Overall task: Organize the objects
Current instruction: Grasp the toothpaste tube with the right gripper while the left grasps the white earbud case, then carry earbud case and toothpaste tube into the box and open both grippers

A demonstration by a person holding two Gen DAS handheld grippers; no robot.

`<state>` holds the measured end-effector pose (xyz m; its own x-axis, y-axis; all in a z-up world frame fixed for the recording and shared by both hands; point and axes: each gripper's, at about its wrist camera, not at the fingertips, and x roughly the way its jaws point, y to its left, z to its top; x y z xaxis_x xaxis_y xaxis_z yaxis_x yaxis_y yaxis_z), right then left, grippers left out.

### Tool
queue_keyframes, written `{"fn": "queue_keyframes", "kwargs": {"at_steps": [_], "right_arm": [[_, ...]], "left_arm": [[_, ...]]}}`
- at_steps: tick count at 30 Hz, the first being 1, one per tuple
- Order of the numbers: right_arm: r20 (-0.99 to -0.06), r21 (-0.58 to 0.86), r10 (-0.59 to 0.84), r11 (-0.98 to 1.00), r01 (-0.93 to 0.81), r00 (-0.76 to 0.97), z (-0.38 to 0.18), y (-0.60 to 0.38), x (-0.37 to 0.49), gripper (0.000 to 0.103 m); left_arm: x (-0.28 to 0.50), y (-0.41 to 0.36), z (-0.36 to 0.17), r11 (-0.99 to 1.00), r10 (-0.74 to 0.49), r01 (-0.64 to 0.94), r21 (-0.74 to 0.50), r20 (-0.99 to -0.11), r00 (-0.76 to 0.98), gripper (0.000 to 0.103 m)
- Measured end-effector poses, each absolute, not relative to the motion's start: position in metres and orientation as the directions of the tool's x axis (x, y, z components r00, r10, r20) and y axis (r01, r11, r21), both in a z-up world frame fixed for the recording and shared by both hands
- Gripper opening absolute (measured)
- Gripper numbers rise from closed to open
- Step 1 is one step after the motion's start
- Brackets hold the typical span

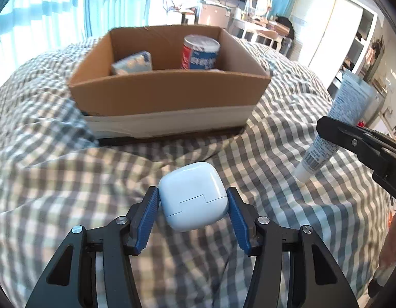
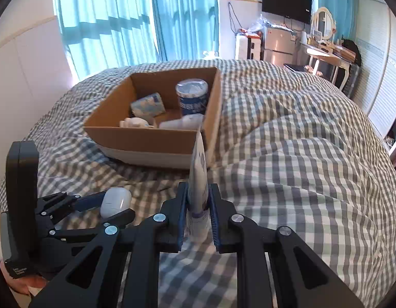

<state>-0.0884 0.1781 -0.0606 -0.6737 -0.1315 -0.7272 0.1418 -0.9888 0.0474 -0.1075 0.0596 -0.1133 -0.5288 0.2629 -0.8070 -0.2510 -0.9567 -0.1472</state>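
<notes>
My left gripper (image 1: 192, 196) is shut on a white earbud case (image 1: 194, 192), held just above the checked bedspread; it also shows in the right wrist view (image 2: 115, 201). My right gripper (image 2: 198, 192) is shut on a white and blue tube (image 2: 198, 179), held upright with its cap down; the tube also shows in the left wrist view (image 1: 336, 125). A cardboard box (image 1: 169, 92) sits ahead on the bed, holding a red and blue can (image 1: 200, 52), a tissue pack (image 1: 132, 64) and some white items (image 2: 136, 123).
The checked bedspread (image 2: 287, 166) covers the whole bed with raised folds. Blue curtains (image 2: 108, 20) hang behind the box. A small fridge (image 2: 278, 43), a TV, a dressing table (image 2: 326, 51) and wardrobes stand at the far right.
</notes>
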Motion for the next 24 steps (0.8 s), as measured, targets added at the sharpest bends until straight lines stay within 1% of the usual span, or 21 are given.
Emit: {"fn": "queue_keyframes", "kwargs": {"at_steps": [9, 14, 24], "right_arm": [[-0.703, 0.0, -0.146, -0.979, 0.205, -0.696, -0.039, 0.148, -0.075, 0.016], [-0.692, -0.007, -0.157, -0.975, 0.223, -0.705, -0.031, 0.143, -0.071, 0.016], [-0.652, -0.018, -0.191, -0.964, 0.267, -0.733, -0.002, 0.133, -0.079, 0.016]], "left_arm": [[-0.073, 0.045, -0.076, -0.97, 0.216, -0.224, -0.092, -0.748, -0.627, 0.055], [-0.069, 0.043, -0.056, -0.974, 0.182, -0.223, -0.037, -0.709, -0.681, 0.055], [-0.078, 0.038, -0.022, -0.976, 0.164, -0.219, 0.001, -0.657, -0.736, 0.055]]}}
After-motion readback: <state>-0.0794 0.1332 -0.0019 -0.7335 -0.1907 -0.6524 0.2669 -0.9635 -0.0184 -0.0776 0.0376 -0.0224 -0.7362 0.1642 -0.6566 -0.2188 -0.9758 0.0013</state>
